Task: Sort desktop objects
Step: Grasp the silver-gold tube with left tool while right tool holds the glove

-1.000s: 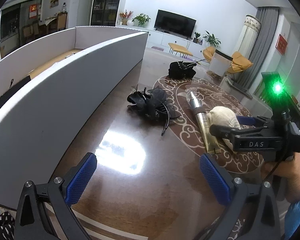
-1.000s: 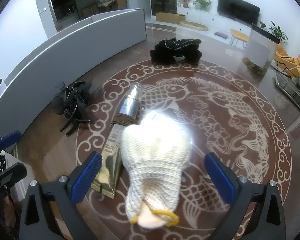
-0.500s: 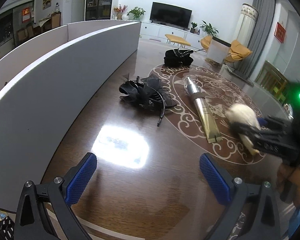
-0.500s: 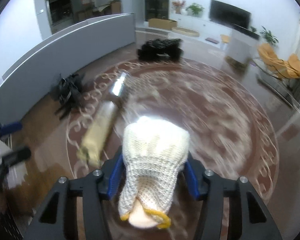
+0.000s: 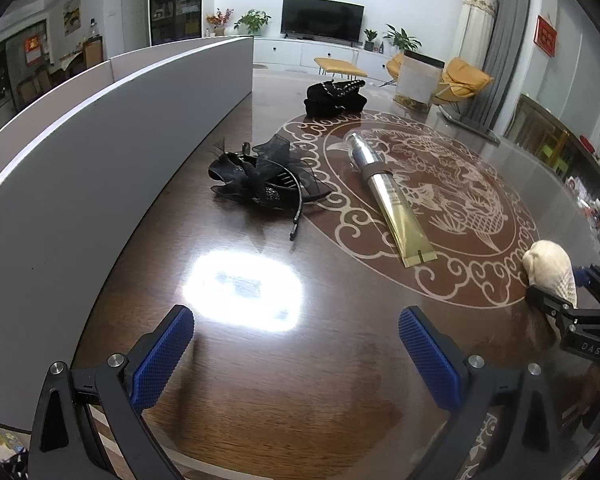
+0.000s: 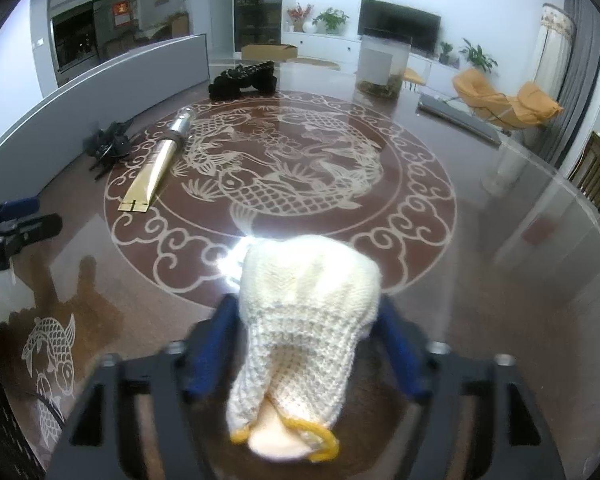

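Finishing a placement: letting go of the mitt (image 6: pixel 308 320) at the medallion's (image 6: pixel 280 152) near rim, having just been spreading the right gripper's (image 6: pixel 306 312) jaws, with the mitt lying between the pads, seemingly unpressed. Holding the left gripper (image 5: pixel 294 320) wide and empty off the medallion's left side. Probably calling next for backing the right gripper clear without dragging the knit, then reaching for the tube (image 5: pixel 388 196) on the medallion's left rim or the headband (image 5: pixel 260 176) just outside it.
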`<state>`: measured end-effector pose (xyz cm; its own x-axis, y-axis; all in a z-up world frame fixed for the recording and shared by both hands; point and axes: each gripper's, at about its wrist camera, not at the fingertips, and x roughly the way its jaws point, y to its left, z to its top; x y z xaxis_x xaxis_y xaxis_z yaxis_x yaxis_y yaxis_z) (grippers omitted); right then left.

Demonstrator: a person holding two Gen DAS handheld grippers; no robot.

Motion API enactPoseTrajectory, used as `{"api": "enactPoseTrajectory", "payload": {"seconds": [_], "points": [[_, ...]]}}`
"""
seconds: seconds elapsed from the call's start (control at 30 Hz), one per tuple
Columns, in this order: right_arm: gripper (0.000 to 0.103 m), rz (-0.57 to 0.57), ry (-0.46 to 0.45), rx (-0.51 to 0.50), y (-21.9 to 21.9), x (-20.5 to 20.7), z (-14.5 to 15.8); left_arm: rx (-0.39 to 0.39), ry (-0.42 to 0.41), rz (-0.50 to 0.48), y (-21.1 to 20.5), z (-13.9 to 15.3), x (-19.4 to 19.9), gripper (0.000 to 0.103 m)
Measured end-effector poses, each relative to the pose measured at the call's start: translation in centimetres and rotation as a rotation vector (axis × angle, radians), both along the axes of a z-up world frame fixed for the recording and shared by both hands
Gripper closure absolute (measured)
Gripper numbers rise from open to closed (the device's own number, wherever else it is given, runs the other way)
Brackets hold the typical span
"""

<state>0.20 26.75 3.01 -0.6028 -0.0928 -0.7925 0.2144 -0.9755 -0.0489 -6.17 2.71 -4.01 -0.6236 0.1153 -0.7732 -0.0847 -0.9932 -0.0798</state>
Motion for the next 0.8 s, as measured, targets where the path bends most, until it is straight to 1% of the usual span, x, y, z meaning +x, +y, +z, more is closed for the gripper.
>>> {"api": "enactPoseTrajectory", "payload": {"seconds": [0.23, 0.3, 0.47, 0.73, 0.8], "points": [[0.012, -0.006, -0.020, -0.027, 0.2, -0.5, -0.3, -0.030, -0.020, -0.031, 0.8, -0.4, -0.3, 0.000], [0.008, -0.012, -0.026, -0.025, 0.2, -0.6, -0.4, -0.039, -0.025, -0.044, 1.1, -0.5, -0.4, 0.000], [0.002, -0.014, -0.035, -0.023, 0.2, -0.7, -0.5, -0.056, -0.033, -0.066, 1.6, -0.6, -0.4, 0.000], [0.000, -0.010, -0.040, -0.025, 0.2, -0.7, -0.5, -0.060, -0.052, -0.087, 1.9, -0.8, -0.5, 0.000], [0.000, -0.010, -0.040, -0.025, 0.1, -0.6, -0.5, -0.043, -0.067, -0.112, 2.3, -0.7, -0.4, 0.000]]}}
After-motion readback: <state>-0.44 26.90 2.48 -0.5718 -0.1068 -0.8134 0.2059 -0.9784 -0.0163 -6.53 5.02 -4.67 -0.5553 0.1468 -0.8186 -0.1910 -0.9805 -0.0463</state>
